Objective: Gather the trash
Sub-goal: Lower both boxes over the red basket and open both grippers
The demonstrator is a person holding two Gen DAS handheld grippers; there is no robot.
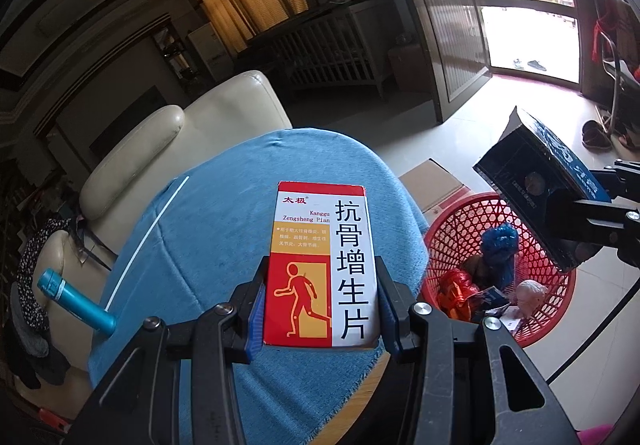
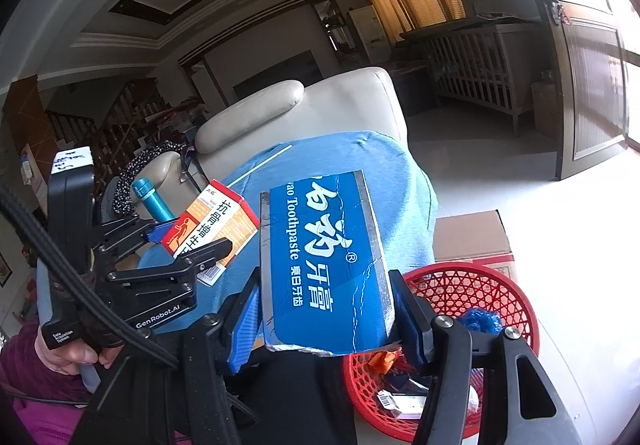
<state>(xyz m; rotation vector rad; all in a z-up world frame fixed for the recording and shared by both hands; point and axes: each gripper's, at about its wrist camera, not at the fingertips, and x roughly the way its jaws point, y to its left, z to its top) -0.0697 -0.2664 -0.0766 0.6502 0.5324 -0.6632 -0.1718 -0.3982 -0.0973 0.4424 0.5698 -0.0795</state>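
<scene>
Jaws of the left gripper [image 1: 320,303] pinch the near end of a red and white medicine box [image 1: 323,265], a blue pad pressed to each long side. The box juts forward out of them, over the blue cloth [image 1: 208,229] that covers the bench. In the right wrist view this box [image 2: 212,223] is clear of the cloth, tilted, with the left gripper [image 2: 188,245] around its near end and a hand [image 2: 68,355] on the grip below.

The right gripper [image 2: 326,319] has its jaws closed on a blue toothpaste box [image 2: 324,265], clamped by its long edges near the torn near end. The far end points up and away. This box [image 1: 548,185] hangs above the red basket [image 1: 452,221] on the floor just beside the bench. A blue bag [image 1: 498,241], crumpled wrappers and paper lie in the basket. A thin white stick [image 1: 148,233] lies on the cloth.
</scene>
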